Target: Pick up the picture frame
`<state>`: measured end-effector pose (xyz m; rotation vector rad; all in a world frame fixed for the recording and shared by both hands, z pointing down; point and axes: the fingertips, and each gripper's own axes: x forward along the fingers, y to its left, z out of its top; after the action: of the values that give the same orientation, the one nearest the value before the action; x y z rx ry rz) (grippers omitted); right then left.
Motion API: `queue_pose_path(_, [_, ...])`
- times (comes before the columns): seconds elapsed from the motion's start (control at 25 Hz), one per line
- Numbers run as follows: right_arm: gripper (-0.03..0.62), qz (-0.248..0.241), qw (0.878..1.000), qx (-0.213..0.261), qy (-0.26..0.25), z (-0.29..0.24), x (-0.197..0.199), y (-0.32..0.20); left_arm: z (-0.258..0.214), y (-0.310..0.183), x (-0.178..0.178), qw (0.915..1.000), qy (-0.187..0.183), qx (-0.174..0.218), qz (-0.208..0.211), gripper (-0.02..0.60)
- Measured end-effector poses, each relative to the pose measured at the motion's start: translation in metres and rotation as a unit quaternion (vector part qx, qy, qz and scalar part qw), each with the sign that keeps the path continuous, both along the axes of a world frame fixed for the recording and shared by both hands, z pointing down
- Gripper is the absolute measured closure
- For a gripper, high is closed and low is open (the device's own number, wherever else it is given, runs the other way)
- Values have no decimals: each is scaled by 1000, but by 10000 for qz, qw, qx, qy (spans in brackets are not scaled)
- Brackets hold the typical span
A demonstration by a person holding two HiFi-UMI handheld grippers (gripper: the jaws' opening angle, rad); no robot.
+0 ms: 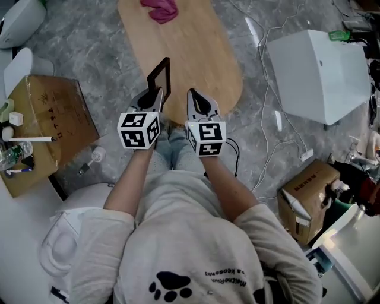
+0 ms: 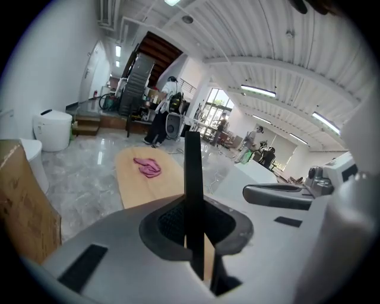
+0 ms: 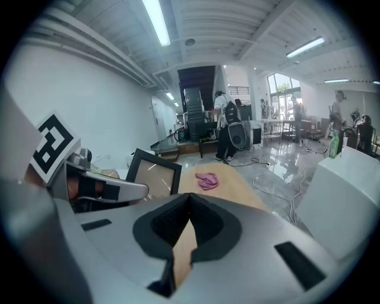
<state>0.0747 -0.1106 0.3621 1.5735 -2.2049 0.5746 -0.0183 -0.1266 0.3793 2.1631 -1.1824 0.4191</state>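
The black picture frame (image 1: 159, 77) hangs upright above the near end of the oval wooden table (image 1: 196, 53). My left gripper (image 1: 153, 98) is shut on the frame's lower edge. In the left gripper view the frame (image 2: 192, 172) shows edge-on as a thin dark bar pinched between the jaws of the left gripper (image 2: 193, 228). My right gripper (image 1: 199, 102) is beside it on the right, shut with nothing in it. The right gripper view has the frame (image 3: 153, 173) at the left, glass face showing, apart from the right gripper (image 3: 189, 208).
A pink cloth (image 1: 160, 9) lies at the table's far end. A white box (image 1: 320, 71) stands on the floor to the right, with cables (image 1: 270, 136) beside it. Cardboard boxes sit at the left (image 1: 50, 116) and lower right (image 1: 306, 199).
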Motion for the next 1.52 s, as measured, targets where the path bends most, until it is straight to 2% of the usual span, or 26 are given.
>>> queue_pose_path(0.2, [586,20,9986,522,41,-48,3,-4,-43,1,2,9984,-31,550,-105,542])
queue_pose_path(0.36, [586,-7,9952,969,102,-86,7,-4,-85,1,5,9934,-83,1139,-129,543])
queue_pose_path(0.56, [586,-77,9890,1471,160,-128,8,0,-138,-2,10,9817,-134,1895,-127,543])
queue_pose_path(0.76, [586,-57,9816,1901,156,-168,10,9,-180,5,12,9691,-178,2458,-117,543])
queue_pose_path(0.96, [586,26,9718,2352,148,-206,16,14,-217,14,11,9579,-64,2864,-187,543])
queue_pose_path(1.24, [586,44,9609,2761,220,-239,14,27,-252,30,5,9421,-142,3345,-199,543])
queue_pose_path(1.36, [586,2,9583,2847,260,-244,10,32,-257,34,3,9387,-123,3439,-226,543])
queue_pose_path(1.52, [586,-37,9589,2830,224,-242,9,38,-258,39,4,9387,-97,3438,-223,543])
